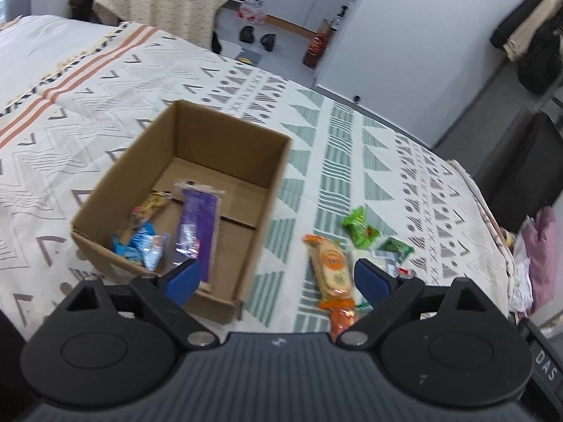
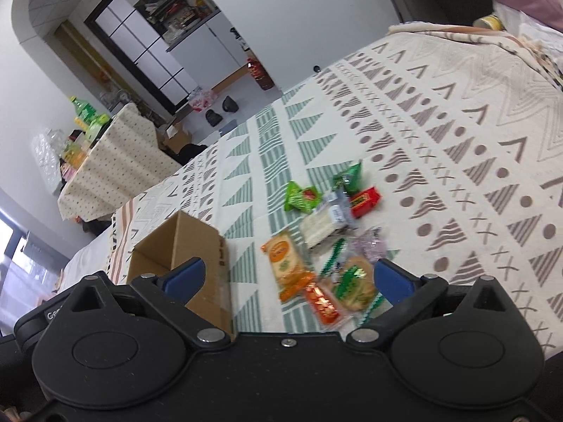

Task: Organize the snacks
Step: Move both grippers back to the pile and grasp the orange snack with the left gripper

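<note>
An open cardboard box [image 1: 232, 133] [image 2: 197, 242] sits on the patterned cloth. Inside lie a purple packet [image 1: 197, 225], blue wrappers [image 1: 140, 246] and a yellow snack [image 1: 149, 207]. My left gripper [image 1: 276, 277] hovers open over the box's near right corner, nothing between its blue pads. Loose snacks lie right of the box: an orange cracker pack [image 1: 332, 267] [image 2: 285, 260], a light green packet [image 1: 360, 227] [image 2: 301, 198], a dark green one [image 1: 396, 249] [image 2: 348, 177], a red box [image 2: 366, 200], a white-wrapped pack [image 2: 323, 225]. My right gripper [image 2: 288, 281] stands open above the pile's near end.
The cloth-covered table [image 1: 352, 133] drops off at its far and right edges. Beyond lie a floor with dark shoes [image 1: 258, 37], an oil bottle [image 1: 315, 47] and a white wall. A second covered table with bottles [image 2: 84, 116] stands at the left in the right wrist view.
</note>
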`<state>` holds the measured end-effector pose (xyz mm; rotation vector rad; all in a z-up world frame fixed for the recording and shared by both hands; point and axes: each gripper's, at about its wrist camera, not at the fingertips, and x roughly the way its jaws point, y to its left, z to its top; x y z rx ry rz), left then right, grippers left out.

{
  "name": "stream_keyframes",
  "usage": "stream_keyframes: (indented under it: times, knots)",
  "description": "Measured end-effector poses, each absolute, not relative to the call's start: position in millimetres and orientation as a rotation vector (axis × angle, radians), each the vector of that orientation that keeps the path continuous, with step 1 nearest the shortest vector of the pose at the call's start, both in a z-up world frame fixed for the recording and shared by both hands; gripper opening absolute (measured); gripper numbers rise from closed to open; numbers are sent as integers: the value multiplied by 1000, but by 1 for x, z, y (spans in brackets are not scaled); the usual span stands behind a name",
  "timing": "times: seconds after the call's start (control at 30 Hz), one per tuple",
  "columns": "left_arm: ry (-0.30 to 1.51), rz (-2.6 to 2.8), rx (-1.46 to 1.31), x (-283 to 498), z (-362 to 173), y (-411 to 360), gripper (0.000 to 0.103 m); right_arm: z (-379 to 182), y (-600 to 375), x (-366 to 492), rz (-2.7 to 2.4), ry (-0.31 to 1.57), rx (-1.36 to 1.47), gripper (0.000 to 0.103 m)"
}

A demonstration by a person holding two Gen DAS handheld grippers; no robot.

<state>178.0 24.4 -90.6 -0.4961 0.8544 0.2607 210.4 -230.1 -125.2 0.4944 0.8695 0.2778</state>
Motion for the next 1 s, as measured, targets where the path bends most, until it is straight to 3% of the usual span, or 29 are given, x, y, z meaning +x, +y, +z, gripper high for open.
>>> stream_keyframes:
  times: [0.37,0.63,0.73,0.83,1.0]
  knots:
    - [878,187,-466,188,-100,-16,94,-148,-269,215,244,878,553,102]
    - [905,173,-433,196,-117,-37,89,-174,-281,222,270,932,592,65]
    - [921,174,-428,200,-125,-43,83,-182,-286,224,281,951,618,57]
    - [950,180,-444,205,-135,-45,70,-188,-286,227,300,965,635,49]
    - [987,187,-454,211,-151,-50,56,-197,-284,234,314,996,644,47]
